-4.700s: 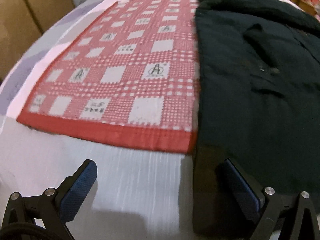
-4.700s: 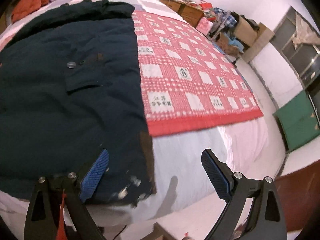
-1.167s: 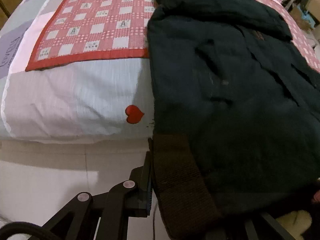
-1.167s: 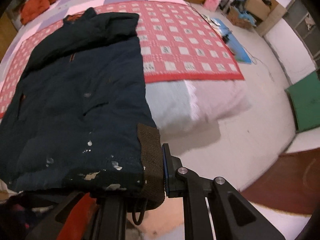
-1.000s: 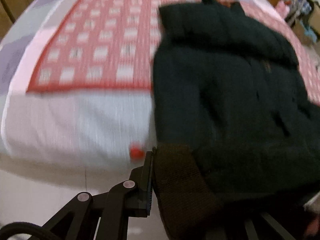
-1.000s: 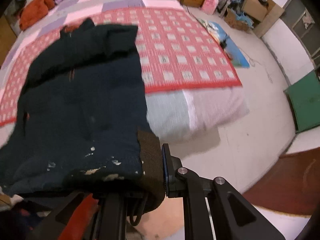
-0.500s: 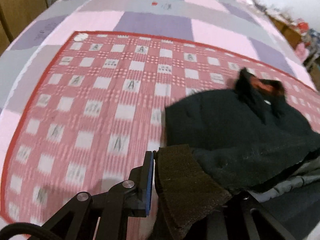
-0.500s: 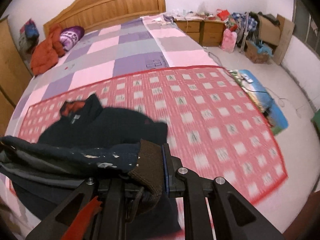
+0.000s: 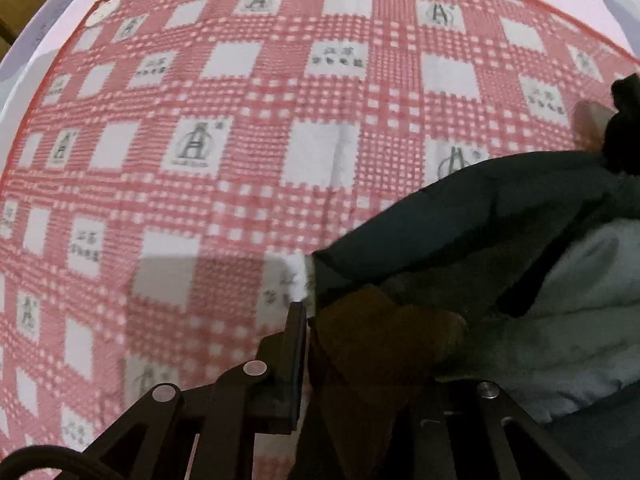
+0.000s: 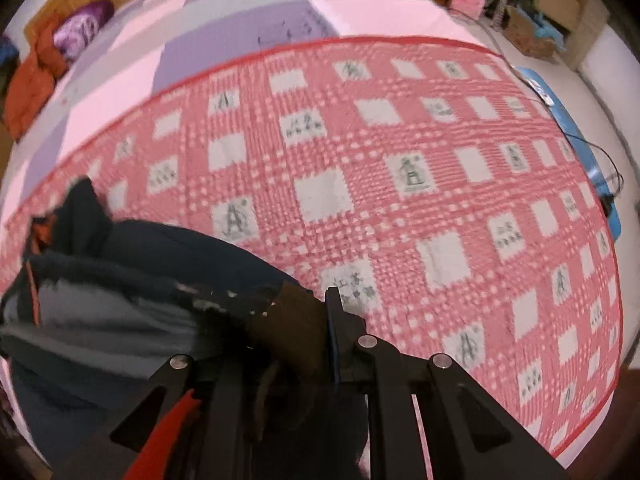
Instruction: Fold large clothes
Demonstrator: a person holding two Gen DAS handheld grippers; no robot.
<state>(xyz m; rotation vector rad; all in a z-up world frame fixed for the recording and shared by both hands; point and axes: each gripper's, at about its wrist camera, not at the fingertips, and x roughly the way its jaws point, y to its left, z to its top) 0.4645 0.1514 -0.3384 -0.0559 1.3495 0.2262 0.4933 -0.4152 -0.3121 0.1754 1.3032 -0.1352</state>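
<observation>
Jacket hem carried over to the collar, both cuffs pinched

The left tongs (image 9: 312, 344) are clamped on a brown ribbed cuff (image 9: 380, 336), and the right tongs (image 10: 320, 332) on the other brown cuff (image 10: 292, 324); both are aimed steeply down at the bed. The dark jacket (image 9: 480, 216) is thereby doubled over itself, its grey lining (image 9: 580, 280) turned upward, and it is laid on the red checked blanket (image 9: 240, 140) that covers the bed. The corners appear to be held so that the hem can be set square on the collar (image 10: 80, 216) before release
</observation>
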